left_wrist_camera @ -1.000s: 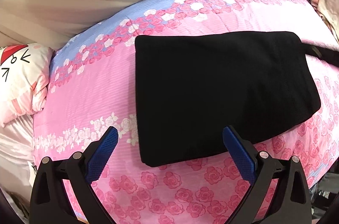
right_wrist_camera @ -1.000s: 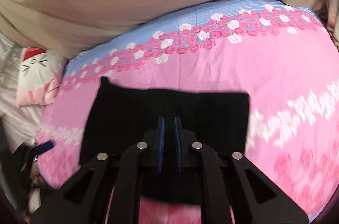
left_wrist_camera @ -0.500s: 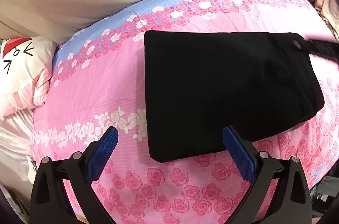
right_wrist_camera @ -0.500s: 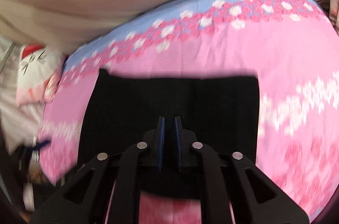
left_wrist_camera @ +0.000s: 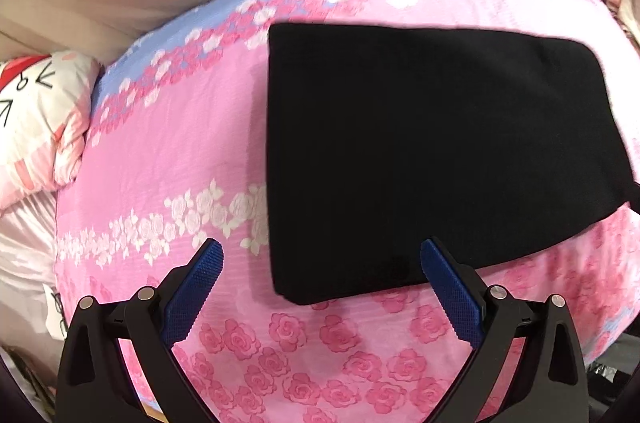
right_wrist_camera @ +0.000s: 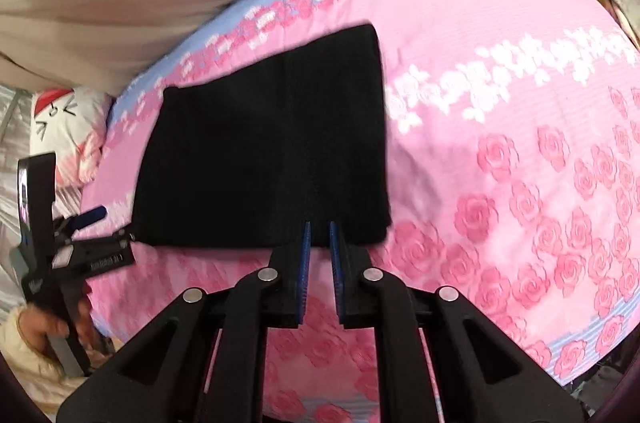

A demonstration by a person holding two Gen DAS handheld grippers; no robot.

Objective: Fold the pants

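Both grippers hang off the pants (left_wrist_camera: pixel 436 159) folded flat on the bed (left_wrist_camera: pixel 168 159): your left gripper (left_wrist_camera: pixel 320 265) gapes wide at their near corner, your right gripper (right_wrist_camera: pixel 319 237) nearly closed, empty.

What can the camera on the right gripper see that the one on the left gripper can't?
Only the right wrist view shows the left gripper from outside, held in the person's hand, plus its own nearly closed right gripper with nothing between its fingers. Only the left wrist view shows the left gripper's wide-open blue pads up close. Both show the folded black pants on the pink rose bedspread and the cat-face pillow.
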